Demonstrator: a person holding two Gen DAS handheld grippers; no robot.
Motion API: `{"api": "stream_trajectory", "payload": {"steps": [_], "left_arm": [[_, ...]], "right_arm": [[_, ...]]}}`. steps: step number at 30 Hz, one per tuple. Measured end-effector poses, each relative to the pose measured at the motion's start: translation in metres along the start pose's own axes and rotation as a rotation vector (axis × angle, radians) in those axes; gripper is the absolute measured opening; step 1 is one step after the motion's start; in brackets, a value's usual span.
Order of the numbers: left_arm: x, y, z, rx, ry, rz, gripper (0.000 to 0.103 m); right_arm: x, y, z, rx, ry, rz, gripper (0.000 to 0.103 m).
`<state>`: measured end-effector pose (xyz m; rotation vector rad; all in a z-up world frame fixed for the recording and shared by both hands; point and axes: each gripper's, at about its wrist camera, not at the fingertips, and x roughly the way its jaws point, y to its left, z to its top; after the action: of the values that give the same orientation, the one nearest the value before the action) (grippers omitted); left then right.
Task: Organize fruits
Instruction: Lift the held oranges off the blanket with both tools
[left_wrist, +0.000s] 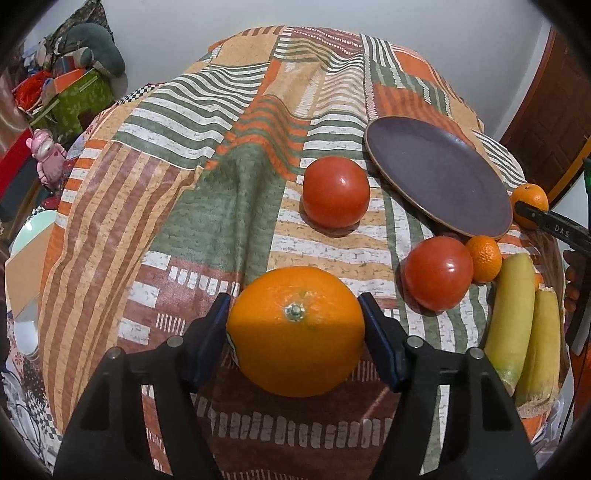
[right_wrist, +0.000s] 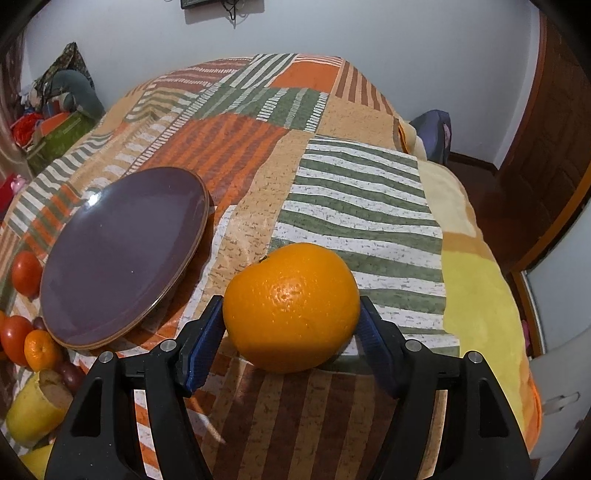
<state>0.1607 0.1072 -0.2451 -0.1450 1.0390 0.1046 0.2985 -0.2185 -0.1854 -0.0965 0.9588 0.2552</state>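
Observation:
In the left wrist view a large orange (left_wrist: 295, 332) rests stem-up on the patchwork cover, and my left gripper (left_wrist: 293, 301) has its blue pads against both sides of it. Two tomatoes (left_wrist: 336, 192) (left_wrist: 437, 273), a mandarin (left_wrist: 484, 258) and yellowish bananas (left_wrist: 515, 306) lie near a purple plate (left_wrist: 439, 173). In the right wrist view my right gripper (right_wrist: 291, 302) is shut on a second orange (right_wrist: 291, 306), just right of the plate (right_wrist: 122, 251). That orange (left_wrist: 530, 195) and a black finger (left_wrist: 546, 221) show at the left view's right edge.
The patchwork cover (right_wrist: 362, 192) drops off at the right over a yellow blanket (right_wrist: 476, 295). A green box (left_wrist: 85, 92) with clutter and a pink toy (left_wrist: 48, 158) sit off the left side. A wooden door (left_wrist: 554, 110) stands at the right.

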Motion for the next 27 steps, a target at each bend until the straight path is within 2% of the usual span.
{"api": "stream_trajectory", "payload": {"steps": [6,11,12,15,16,20,21,23,24,27], "left_arm": [[-0.006,0.003,0.004,-0.011,-0.001,-0.013,0.067],[-0.017,0.001,0.01,-0.004,-0.035,-0.003,0.067],[-0.02,-0.001,0.012,0.004,-0.05,0.004,0.064],[-0.039,-0.01,0.025,0.042,-0.128,0.01,0.032],[-0.045,-0.012,0.03,0.048,-0.145,0.001,0.032],[-0.062,-0.016,0.051,0.05,-0.196,-0.018,0.032],[-0.062,-0.016,0.053,0.051,-0.192,-0.015,0.036],[-0.059,-0.013,0.051,0.043,-0.167,-0.012,0.05],[-0.057,-0.011,0.049,0.036,-0.159,-0.008,0.061],[-0.05,-0.004,0.035,0.031,-0.119,0.002,0.063]], "right_arm": [[-0.009,-0.004,-0.002,0.054,0.0,0.043,0.065],[-0.028,0.001,0.002,0.036,-0.052,0.04,0.065],[-0.032,0.001,0.005,0.034,-0.063,0.044,0.065],[-0.044,0.003,0.011,0.031,-0.098,0.061,0.065],[-0.049,0.005,0.014,0.026,-0.113,0.065,0.065],[-0.058,0.014,0.019,-0.003,-0.15,0.071,0.065],[-0.058,0.015,0.019,-0.004,-0.15,0.075,0.065],[-0.058,0.016,0.017,-0.001,-0.145,0.098,0.065],[-0.057,0.017,0.016,-0.002,-0.139,0.107,0.065],[-0.054,0.019,0.014,-0.005,-0.126,0.115,0.065]]}}
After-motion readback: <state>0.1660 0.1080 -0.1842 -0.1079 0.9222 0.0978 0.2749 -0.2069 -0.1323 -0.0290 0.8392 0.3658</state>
